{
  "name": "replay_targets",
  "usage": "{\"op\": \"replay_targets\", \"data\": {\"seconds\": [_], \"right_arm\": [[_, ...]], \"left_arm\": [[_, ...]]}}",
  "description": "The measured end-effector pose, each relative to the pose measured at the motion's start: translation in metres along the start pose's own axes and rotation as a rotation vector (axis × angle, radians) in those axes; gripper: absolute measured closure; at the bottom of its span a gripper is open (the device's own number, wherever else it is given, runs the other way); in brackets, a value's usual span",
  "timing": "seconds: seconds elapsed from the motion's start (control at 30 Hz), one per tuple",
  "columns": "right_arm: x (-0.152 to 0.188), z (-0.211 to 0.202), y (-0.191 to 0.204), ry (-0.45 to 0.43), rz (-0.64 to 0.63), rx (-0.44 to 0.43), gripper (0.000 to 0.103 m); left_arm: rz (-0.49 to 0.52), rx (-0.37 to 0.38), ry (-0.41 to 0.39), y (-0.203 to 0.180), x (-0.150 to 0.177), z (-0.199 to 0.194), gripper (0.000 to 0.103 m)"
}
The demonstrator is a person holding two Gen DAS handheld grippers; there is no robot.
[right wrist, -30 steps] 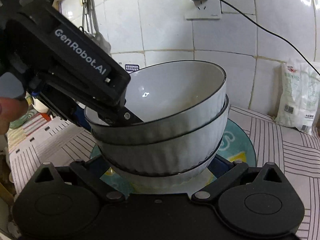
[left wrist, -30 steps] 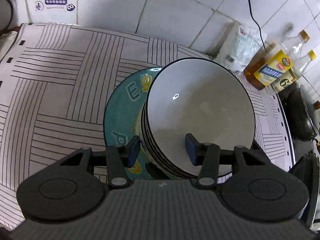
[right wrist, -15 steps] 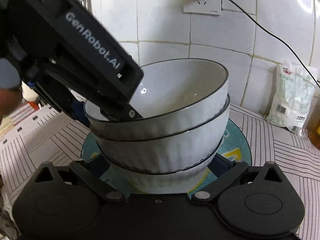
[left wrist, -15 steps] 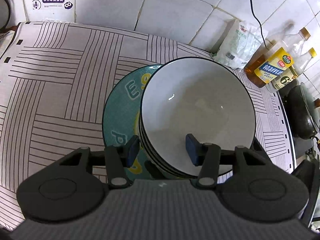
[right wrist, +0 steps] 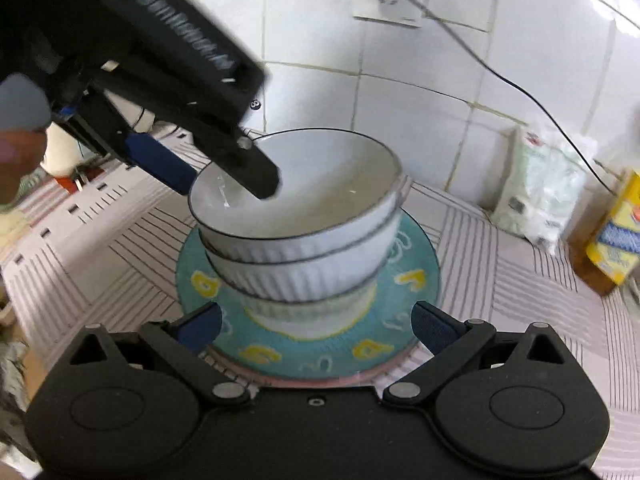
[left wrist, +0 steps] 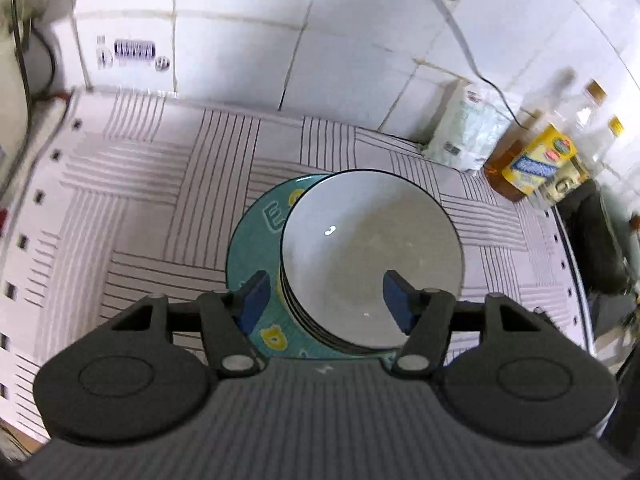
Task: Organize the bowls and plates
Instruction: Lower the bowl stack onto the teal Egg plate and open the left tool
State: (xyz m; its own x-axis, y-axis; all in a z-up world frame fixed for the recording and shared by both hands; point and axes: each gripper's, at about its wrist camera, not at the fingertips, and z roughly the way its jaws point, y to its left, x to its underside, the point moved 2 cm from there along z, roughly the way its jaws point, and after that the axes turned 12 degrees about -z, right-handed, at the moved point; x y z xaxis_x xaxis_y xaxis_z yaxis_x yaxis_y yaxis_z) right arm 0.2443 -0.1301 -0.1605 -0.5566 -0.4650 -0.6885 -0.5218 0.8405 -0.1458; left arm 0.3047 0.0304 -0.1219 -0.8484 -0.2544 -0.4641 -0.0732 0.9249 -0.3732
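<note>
A stack of three white black-rimmed bowls (right wrist: 304,236) stands on a teal plate (right wrist: 416,280) with yellow letters, on the striped counter mat. In the left wrist view the stack (left wrist: 372,256) sits on the plate (left wrist: 260,232) below. My left gripper (left wrist: 324,296) is open and raised above the stack, one finger over the top bowl's near rim; it also shows in the right wrist view (right wrist: 208,172). My right gripper (right wrist: 316,324) is open and empty, its fingers at the plate's near edge, apart from the bowls.
A striped mat (left wrist: 160,208) covers the counter against a white tiled wall. A white bag (left wrist: 464,140), oil bottles (left wrist: 536,160) and a dark pan (left wrist: 596,236) stand at the right. A power cord (right wrist: 520,88) hangs from a wall socket.
Both grippers have drawn back and up from the bowl stack. The left fingers have opened wider and left the top bowl's rim; the right fingers have come away from the bottom bowl.
</note>
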Motion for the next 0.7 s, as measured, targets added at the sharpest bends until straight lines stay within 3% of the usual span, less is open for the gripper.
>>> {"op": "replay_targets", "data": {"seconds": [0.33,0.53,0.7], "right_arm": [[0.034,-0.060,-0.023,-0.021,0.076,0.039,0.001],[0.032,-0.101,-0.039,-0.072,0.094,0.094,0.001],[0.024,-0.138,-0.047,-0.050,0.136,0.174,0.001]], "left_arm": [[0.047,-0.051,-0.089,-0.023,0.035,-0.069,0.032],[0.109,-0.079,-0.162,-0.037,0.061,-0.103,0.020],[0.123,-0.110,-0.221,-0.045,0.078,-0.130,0.015]]}}
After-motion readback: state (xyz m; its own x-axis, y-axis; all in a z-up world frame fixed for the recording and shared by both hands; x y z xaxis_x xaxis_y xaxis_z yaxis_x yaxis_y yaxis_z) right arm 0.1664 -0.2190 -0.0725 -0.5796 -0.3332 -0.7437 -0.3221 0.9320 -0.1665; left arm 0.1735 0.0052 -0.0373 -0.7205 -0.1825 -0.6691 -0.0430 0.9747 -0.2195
